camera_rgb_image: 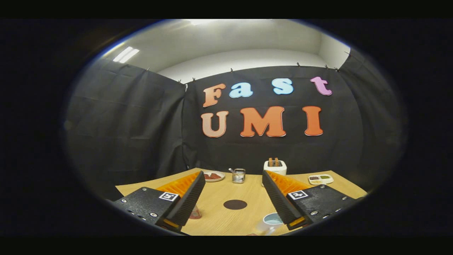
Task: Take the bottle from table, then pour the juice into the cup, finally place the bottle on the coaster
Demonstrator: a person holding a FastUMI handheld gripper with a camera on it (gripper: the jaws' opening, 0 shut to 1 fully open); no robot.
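The gripper point(233, 177) gapes empty low in frame; its right finger could knock the pale round cup point(272, 219) beside it.

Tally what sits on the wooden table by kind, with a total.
Round dark coaster: 1
Pale cup: 1
Round plates with food: 1
White toasters holding toast: 1
Small metal wire baskets: 1
Divided white trays of condiments: 1
Total: 6
Gripper jaws open, holding nothing.
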